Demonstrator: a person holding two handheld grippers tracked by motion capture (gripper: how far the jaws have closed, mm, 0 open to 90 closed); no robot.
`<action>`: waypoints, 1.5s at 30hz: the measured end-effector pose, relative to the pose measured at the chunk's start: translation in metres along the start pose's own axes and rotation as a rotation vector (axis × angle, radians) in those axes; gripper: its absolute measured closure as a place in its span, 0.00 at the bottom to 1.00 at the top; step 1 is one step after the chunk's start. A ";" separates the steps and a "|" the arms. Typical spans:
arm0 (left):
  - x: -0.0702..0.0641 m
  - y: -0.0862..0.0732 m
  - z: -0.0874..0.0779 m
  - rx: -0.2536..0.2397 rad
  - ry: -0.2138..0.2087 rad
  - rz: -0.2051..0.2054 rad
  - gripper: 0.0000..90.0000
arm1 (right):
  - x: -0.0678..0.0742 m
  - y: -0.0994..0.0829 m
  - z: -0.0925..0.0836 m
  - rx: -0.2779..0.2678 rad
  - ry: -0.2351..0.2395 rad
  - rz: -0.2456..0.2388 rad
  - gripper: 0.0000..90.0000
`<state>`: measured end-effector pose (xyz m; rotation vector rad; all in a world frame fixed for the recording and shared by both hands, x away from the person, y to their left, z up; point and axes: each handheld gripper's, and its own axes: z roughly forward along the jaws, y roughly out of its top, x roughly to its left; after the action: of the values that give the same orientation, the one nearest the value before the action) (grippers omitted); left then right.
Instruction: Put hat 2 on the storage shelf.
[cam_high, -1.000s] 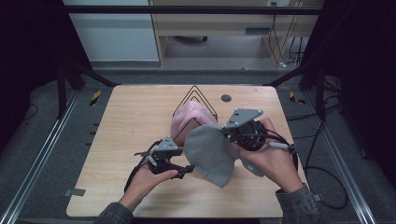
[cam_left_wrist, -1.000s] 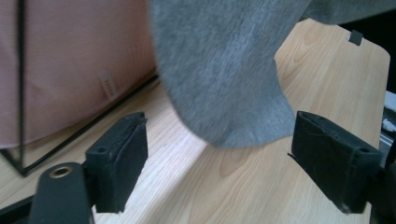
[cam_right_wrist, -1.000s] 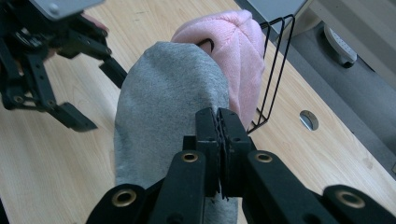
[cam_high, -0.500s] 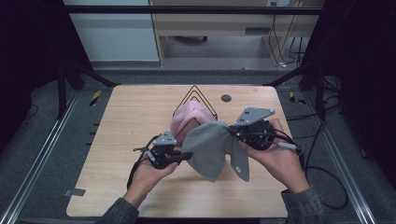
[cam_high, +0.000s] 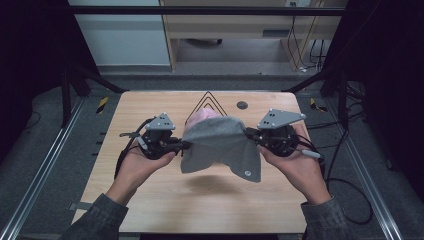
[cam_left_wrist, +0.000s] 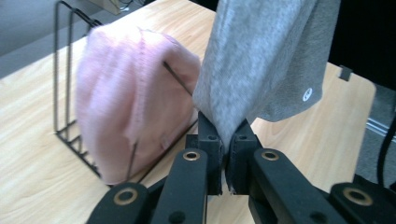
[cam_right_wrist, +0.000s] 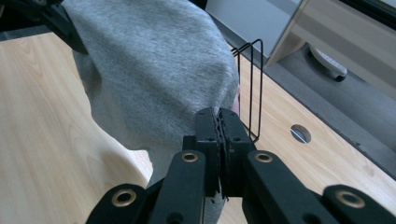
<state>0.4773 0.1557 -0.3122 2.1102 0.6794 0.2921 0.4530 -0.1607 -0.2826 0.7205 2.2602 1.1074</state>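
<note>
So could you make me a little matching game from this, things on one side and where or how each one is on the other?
Things:
1. grey cloth
2. pink cloth
3. wire rack
4. round hole

States:
A. in the tabletop, near the far edge
B. stretched in the air between two grippers
C. standing on the table
D. draped on the rack

Pairs: 1-B, 2-D, 3-C, 4-A

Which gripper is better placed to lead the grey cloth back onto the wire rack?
Probably the right gripper. Both are shut on the grey cloth, but in its own view the wire rack stands just past its jaws, closer than to the left gripper.
</note>
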 end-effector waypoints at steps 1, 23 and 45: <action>0.001 0.001 -0.001 0.000 0.006 0.001 0.95 | 0.000 0.001 0.001 -0.003 -0.005 0.005 0.98; 0.011 0.035 -0.018 -0.020 0.070 0.027 0.97 | -0.007 0.011 -0.001 -0.053 -0.015 0.042 0.98; 0.054 0.128 -0.042 -0.131 0.162 0.056 0.97 | -0.071 0.086 -0.004 -0.176 -0.060 0.119 0.98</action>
<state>0.5499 0.1551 -0.1867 1.9975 0.6774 0.5295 0.5223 -0.1640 -0.1947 0.8127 2.0619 1.3041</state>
